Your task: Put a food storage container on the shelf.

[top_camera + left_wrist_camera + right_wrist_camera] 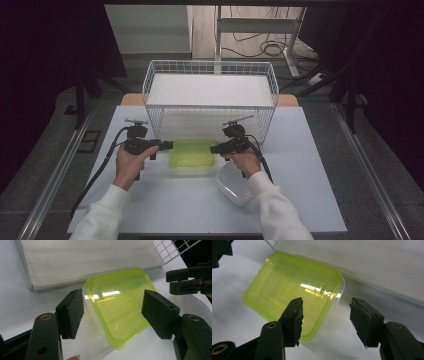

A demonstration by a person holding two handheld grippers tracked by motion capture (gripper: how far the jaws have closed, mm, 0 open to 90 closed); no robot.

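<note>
Green container [192,153] sits on the white table [310,165] at the centre, just in front of the wire basket [210,90], with our two grippers at its ends: the left gripper [167,145] at nine o'clock of it and the right gripper [214,149] at three o'clock.

Hard to make out from the high view is where the clear lower wall of the container ends against the pale table; its edges blur there. In the left gripper view the near corner of the container [117,307] lies between the pads, and a clear bowl [197,305] is cut off at the right edge. Our right hand [245,161] covers part of that bowl [234,185] at five o'clock of the container.

Its long axis runs from nine to three o'clock, flat face up.

We count one green container, one clear bowl, one basket and two grippers.

Both grippers stand apart, pads not pressing on the container [294,292].
</note>
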